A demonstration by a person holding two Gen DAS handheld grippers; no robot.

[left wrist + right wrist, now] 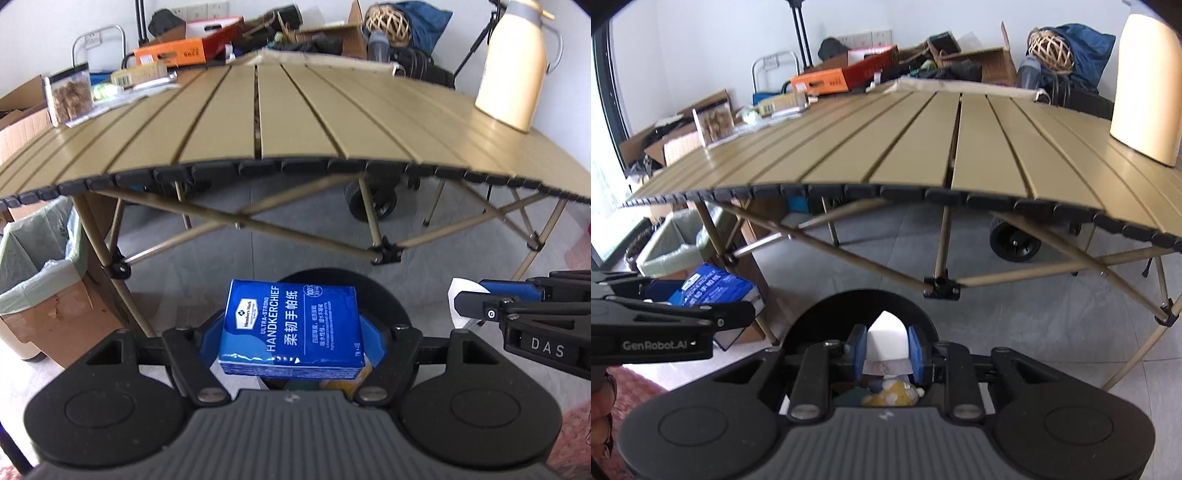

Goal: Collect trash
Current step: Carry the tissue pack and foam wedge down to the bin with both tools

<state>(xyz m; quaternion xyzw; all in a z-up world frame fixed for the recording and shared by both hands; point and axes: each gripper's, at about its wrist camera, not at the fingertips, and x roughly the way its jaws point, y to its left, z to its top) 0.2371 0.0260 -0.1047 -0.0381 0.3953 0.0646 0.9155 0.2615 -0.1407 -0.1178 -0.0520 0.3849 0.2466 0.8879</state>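
While the left gripper (291, 332) clamps it, the handkerchief pack (290, 326) lies flat, long axis pointing forward.

A cluttered spare room in a home, used for storage. A folding camping tabletop (295, 110) of tan slats stands on a grey tiled floor (1015, 314). Behind the tabletop, cardboard boxes (347, 33), bags and a wicker ball (388, 20) pile against a white wall with sockets (864, 38). Left of it stands a bag-lined cardboard bin (40, 258).
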